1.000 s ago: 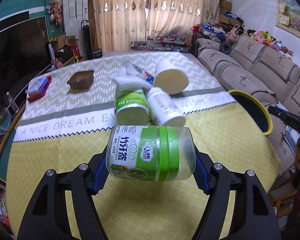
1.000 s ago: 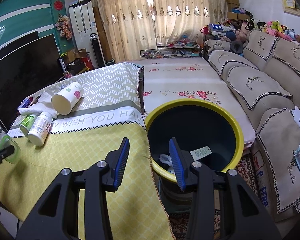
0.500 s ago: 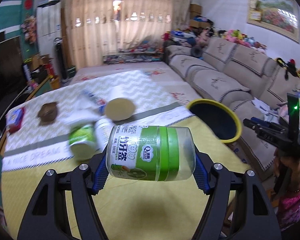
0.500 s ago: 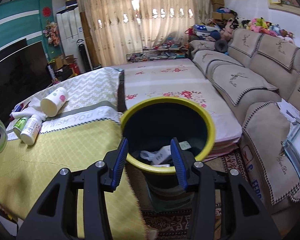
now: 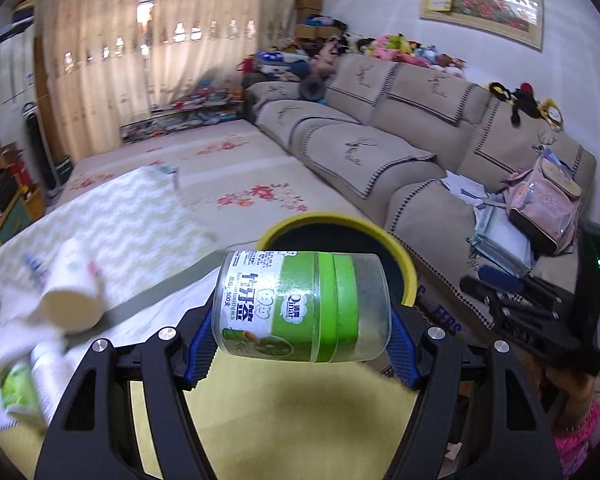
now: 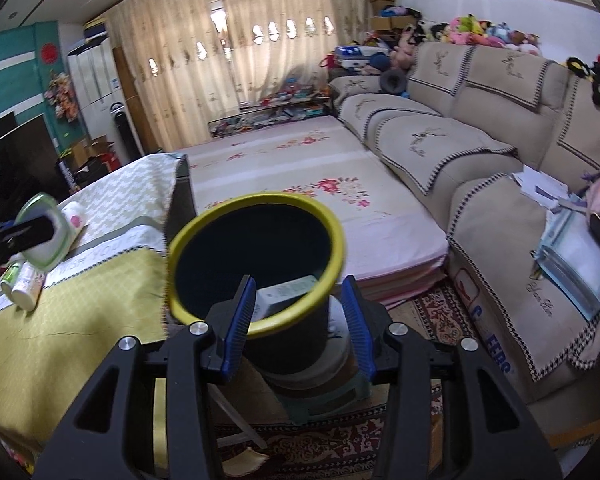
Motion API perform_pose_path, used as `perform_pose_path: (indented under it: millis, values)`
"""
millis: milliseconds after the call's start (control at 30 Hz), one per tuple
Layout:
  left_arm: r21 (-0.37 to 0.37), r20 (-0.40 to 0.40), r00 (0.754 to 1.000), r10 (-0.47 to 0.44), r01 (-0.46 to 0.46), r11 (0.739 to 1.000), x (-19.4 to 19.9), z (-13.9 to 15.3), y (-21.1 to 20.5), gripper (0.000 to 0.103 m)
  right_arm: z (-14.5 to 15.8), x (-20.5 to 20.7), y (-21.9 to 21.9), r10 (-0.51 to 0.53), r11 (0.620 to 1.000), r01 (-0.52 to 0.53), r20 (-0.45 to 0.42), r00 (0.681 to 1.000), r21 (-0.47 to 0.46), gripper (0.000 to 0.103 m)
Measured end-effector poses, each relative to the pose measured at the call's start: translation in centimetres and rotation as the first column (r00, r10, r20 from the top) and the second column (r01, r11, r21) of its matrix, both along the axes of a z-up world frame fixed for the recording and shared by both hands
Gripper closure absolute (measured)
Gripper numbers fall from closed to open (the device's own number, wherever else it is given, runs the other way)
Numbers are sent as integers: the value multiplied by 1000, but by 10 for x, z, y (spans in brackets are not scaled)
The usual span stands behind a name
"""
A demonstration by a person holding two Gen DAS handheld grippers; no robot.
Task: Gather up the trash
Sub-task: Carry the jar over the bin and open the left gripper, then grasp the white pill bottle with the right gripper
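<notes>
My left gripper is shut on a green-labelled clear plastic jar, held sideways above the yellow tablecloth. Just behind it stands the dark trash bin with a yellow rim. In the right wrist view the bin is close ahead, with a box and paper inside it. My right gripper is open and empty, its fingers either side of the bin's near wall. The jar also shows end-on at the left of the right wrist view.
On the table lie a white paper cup, white bottles and a green bottle. A beige sofa runs along the right. The bin stands on a low stool over a patterned rug.
My left gripper has swung right with the jar, from over the table's trash toward the bin. My right gripper has moved in close to the bin's near wall.
</notes>
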State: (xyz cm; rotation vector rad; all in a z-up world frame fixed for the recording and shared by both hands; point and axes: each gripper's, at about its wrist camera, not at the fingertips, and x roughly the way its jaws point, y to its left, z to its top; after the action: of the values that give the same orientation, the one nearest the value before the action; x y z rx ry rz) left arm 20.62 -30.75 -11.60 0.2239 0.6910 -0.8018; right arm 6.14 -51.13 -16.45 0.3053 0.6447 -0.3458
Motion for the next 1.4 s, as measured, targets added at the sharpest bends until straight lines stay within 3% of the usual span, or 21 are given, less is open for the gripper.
perform_pose_path:
  millis: [200, 367, 567, 633, 700, 900, 1167, 1267, 1400]
  values:
    - [44, 4, 999, -42, 42, 998, 24, -17, -61, 33, -10, -4, -20, -39, 999, 39, -17, 999, 15, 59]
    - [71, -41, 997, -59, 62, 996, 49, -36, -100, 33, -20, 0, -24, -42, 999, 44, -39, 998, 30, 59]
    - [89, -64, 997, -41, 47, 995, 67, -55, -117, 32, -24, 4, -27, -46, 998, 47, -56, 997, 34, 56]
    - [80, -63, 997, -35, 40, 996, 66, -54, -113, 24, -24, 4, -27, -44, 998, 46, -56, 997, 34, 56]
    - [68, -55, 998, -30, 34, 997, 66, -49, -107, 22, -24, 6, -27, -40, 999, 42, -57, 998, 33, 55]
    - [31, -31, 999, -8, 9, 999, 48, -26, -68, 18, -20, 12, -11, -2, 1000, 3, -54, 999, 26, 55]
    - [-43, 19, 992, 125, -124, 991, 7, 3, 41, 11, -13, 31, 30, 101, 995, -101, -61, 993, 7, 55]
    - [-73, 33, 973, 228, -226, 972, -6, 12, 100, 11, -11, 44, 55, 163, 987, -163, -66, 984, 4, 55]
    - [-107, 43, 928, 370, -364, 925, -25, 17, 177, 11, -11, 62, 96, 271, 963, -270, -64, 961, 23, 54]
